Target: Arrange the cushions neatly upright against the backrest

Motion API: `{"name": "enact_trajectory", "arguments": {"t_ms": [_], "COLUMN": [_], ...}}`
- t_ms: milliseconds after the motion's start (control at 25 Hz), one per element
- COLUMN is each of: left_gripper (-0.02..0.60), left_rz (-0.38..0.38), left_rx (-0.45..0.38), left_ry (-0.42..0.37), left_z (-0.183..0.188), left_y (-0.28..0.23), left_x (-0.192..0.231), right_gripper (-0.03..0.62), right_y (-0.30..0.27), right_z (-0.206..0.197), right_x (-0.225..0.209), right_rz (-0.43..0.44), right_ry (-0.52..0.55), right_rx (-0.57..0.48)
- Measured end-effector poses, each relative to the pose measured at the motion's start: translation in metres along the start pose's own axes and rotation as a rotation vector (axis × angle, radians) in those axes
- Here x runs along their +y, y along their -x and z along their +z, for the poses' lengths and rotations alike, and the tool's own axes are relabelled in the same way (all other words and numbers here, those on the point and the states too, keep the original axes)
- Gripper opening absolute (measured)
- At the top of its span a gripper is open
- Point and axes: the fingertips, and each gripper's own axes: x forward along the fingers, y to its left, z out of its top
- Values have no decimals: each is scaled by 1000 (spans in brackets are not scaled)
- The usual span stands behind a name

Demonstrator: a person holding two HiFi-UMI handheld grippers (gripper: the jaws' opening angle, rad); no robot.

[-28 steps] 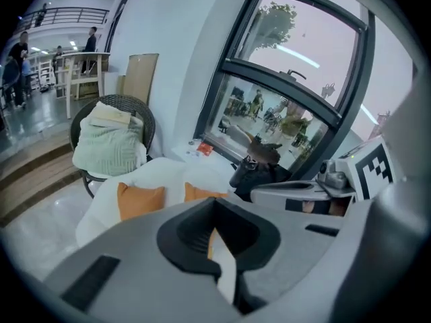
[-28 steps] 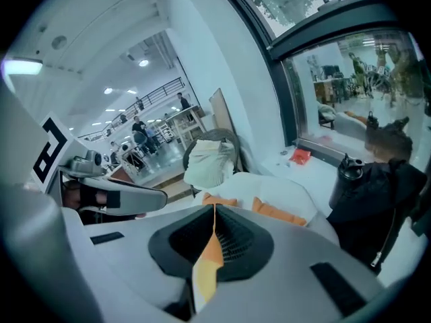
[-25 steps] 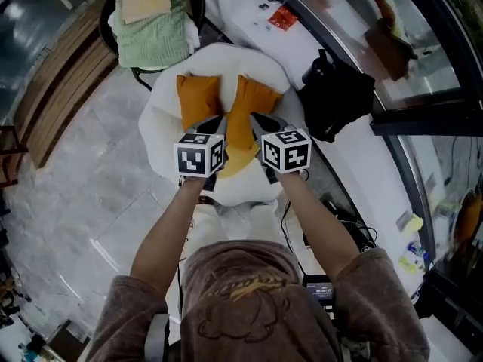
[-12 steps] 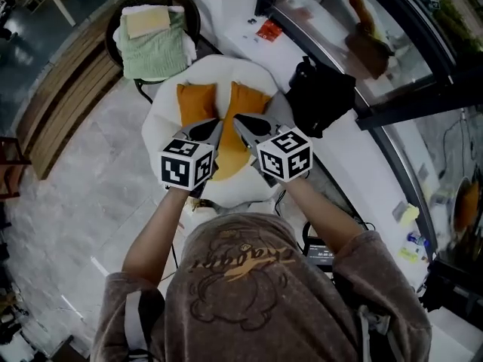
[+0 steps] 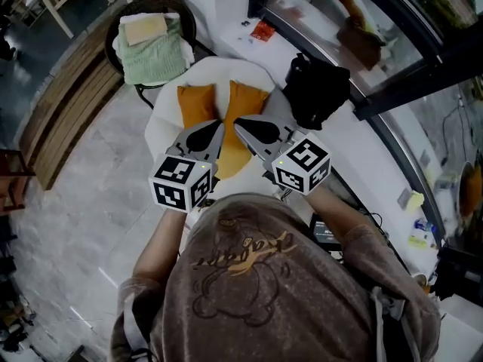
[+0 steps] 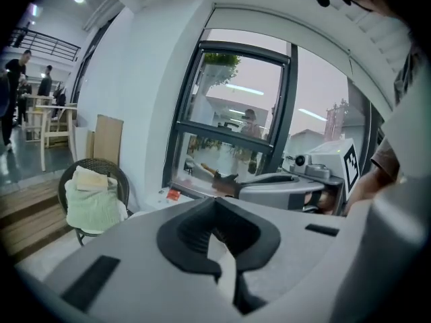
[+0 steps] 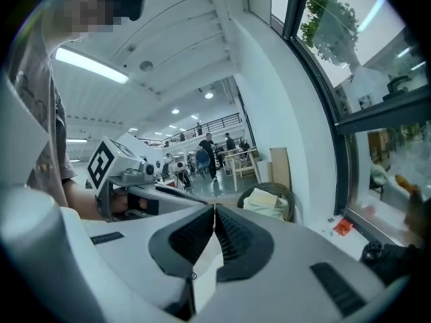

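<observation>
Two orange cushions lie side by side on a white round armchair [image 5: 162, 123] in the head view. The left cushion [image 5: 196, 105] is short and squarish. The right cushion [image 5: 243, 105] looks longer, and my grippers hide its near end. My left gripper [image 5: 213, 129] and right gripper [image 5: 240, 124] are held up close together above the seat, tips nearly touching, clear of the cushions. Both are shut with nothing between the pads. In the left gripper view the left gripper [image 6: 215, 204] points at the window; in the right gripper view the right gripper [image 7: 214, 210] points across the hall.
A dark wicker chair with a green folded blanket [image 5: 155, 47] stands behind the armchair. A black bag [image 5: 317, 89] sits on the white ledge at the right, beside the dark window frame [image 5: 392, 89]. A small red item [image 5: 263, 30] lies on that ledge. Wooden flooring [image 5: 68, 104] runs along the left.
Both grippers have drawn back from the cushions toward the person and risen, so they look larger and nearer. The cushions have not moved.
</observation>
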Motion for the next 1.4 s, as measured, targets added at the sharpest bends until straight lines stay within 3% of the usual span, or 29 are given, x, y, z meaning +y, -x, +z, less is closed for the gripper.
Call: {"name": "enact_trajectory", "arguments": {"t_ms": [240,840,1400], "left_gripper": [5,5,5], "left_rz": [0,-20,-40], "left_rx": [-32,-14,8], "left_ry": [-24,16,28], "left_z": [0,-20,-30], "left_y": [15,31,29], "left_x": [-1,-2,-5], "right_gripper": [24,23,23], "right_y": [1,3,17], "right_z": [4,7,3], "right_x": [18,39,27], "right_rz": [26,113,88], "right_ry": [17,37,18], "right_rx": [-32,-24,-6]}}
